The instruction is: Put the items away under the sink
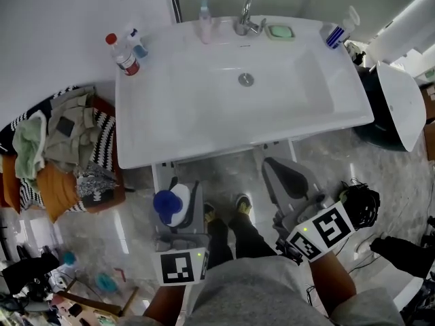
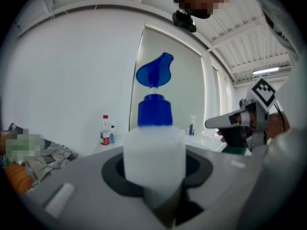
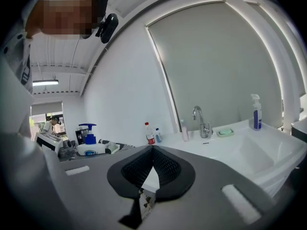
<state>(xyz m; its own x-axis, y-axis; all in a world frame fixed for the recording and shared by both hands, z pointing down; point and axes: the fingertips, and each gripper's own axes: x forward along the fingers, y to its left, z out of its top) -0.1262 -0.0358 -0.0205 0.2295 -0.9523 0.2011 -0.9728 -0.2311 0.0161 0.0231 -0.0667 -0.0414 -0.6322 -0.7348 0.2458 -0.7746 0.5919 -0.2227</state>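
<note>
Left gripper [image 1: 180, 216] clamps the upright pump bottle [image 1: 170, 206] — space under the sink [image 1: 204, 117] at twelve o'clock; right gripper [image 3: 152, 150] closed, empty.

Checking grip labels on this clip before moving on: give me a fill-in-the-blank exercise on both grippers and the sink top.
1. The left gripper is closed on a white bottle whose pump top is ____.
2. The right gripper, jaws together, holds ____.
3. In the head view, the green soap dish sits just ____ of the faucet.

Missing words: blue; nothing; right.
</note>
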